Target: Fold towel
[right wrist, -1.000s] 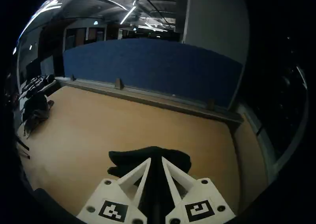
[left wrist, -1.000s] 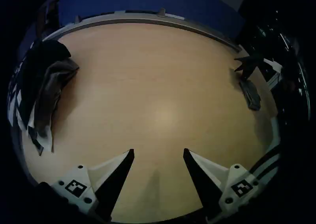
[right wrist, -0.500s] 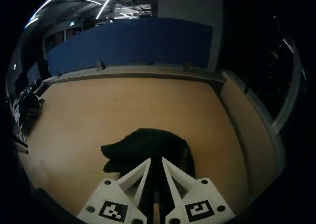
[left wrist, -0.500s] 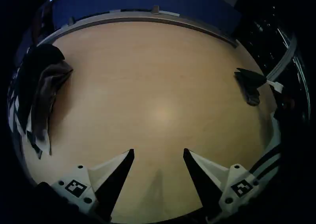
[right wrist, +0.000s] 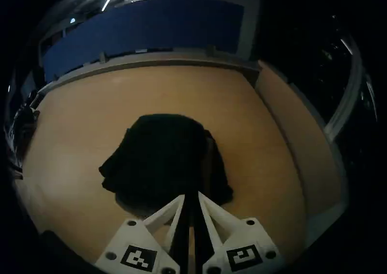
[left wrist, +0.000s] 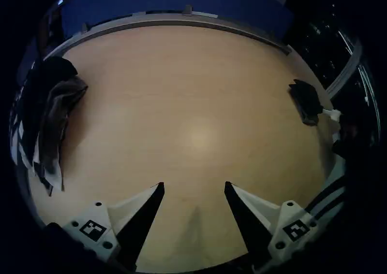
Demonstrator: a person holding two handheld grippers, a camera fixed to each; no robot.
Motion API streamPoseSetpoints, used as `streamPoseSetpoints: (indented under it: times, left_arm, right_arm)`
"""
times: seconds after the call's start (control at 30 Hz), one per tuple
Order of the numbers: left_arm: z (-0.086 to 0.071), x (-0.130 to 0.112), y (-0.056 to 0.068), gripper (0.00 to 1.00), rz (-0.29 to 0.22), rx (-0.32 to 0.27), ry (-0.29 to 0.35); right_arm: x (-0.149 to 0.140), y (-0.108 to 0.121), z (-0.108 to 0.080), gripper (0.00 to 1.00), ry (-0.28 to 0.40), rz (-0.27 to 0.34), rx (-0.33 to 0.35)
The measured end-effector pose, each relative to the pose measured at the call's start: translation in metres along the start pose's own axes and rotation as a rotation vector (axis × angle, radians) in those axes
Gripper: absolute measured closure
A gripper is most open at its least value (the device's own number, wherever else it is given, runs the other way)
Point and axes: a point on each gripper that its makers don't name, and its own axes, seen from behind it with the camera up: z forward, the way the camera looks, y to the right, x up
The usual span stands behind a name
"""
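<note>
Now the right gripper (right wrist: pixel 191 200) has its two fingers almost together. The near edge of the dark towel (right wrist: pixel 159 163) goes in between them, so I judge it is clamped on this edge. The towel is bunched, not flat. It sits just in front of the fingertips, over the right side of the wooden table (right wrist: pixel 251 129); whether a part of it is lifted I cannot tell. The left gripper (left wrist: pixel 194 183) has its fingers wide apart and holds nothing. It hovers over a bare part of the table, well apart from the towel. A pile of other cloths (left wrist: pixel 51 109) lies at the far left edge, away from the work.

The step in hand, as I judge, is to bring the towel to the middle and spread it before any fold. To do this well, the right gripper should move the towel slowly, so the cloth opens and does not roll more on itself. Then the left gripper should take a second corner on the same edge, and both should pull apart until this edge is straight. The pinch is on a thin edge, so a quick pull could make it slip. Only when the towel lies flat should the fold begin.
</note>
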Motion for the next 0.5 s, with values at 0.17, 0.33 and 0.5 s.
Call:
streamPoseSetpoints:
  times: [0.17, 0.33, 0.5]
  left_arm:
    - [0.0, -0.003, -0.004, 0.08, 0.0, 0.007, -0.002]
    - [0.0, -0.003, -0.005, 0.08, 0.0, 0.009, -0.004]
    - [0.001, 0.0, -0.005, 0.08, 0.007, 0.009, -0.005]
  right_arm:
    - [-0.025, 0.0, 0.007, 0.96, -0.052, 0.034, -0.02]
    - [-0.034, 0.002, 0.012, 0.93, -0.066, 0.059, -0.033]
    - [-0.031, 0.005, 0.009, 0.74, -0.053, 0.06, -0.049]
